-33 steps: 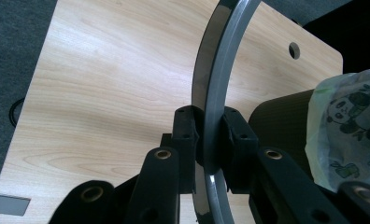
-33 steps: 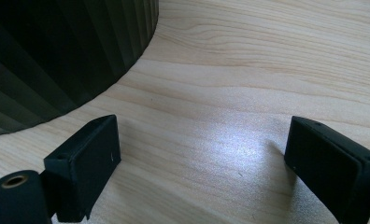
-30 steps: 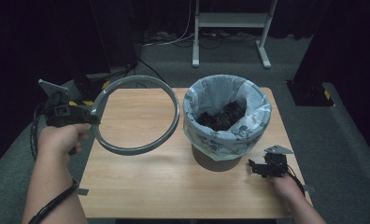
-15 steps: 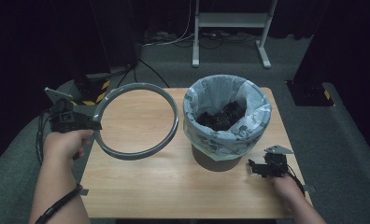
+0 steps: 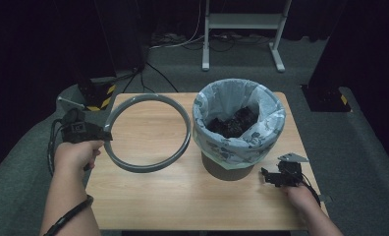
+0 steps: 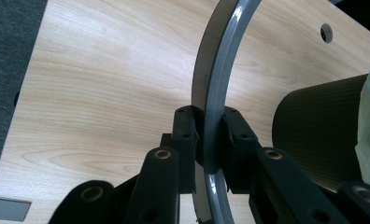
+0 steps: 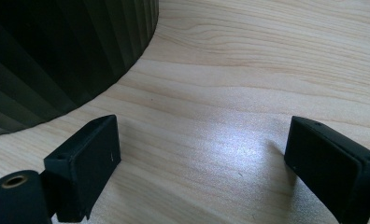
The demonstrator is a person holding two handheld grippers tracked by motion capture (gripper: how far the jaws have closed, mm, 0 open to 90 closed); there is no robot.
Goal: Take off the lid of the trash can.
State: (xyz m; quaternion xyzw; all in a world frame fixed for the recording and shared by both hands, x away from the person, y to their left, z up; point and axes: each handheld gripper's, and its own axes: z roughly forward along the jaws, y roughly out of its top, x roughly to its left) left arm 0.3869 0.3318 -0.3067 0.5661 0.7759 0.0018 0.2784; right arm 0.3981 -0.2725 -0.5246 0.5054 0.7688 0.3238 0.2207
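Pinching the grey ring (image 5: 148, 132) at its left rim, the left gripper (image 5: 105, 133) is holding it over the table (image 5: 148, 196), just beside the lined bin (image 5: 239, 128); the right gripper (image 5: 266, 177) is resting near the bin's base, jaws spread and empty

bin base (image 5: 227, 172) hidden behind liner (image 5: 241, 142)

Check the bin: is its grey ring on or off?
Off. The left hand-held gripper holds the ring over the table, beside the bin; the liner is folded over the rim.
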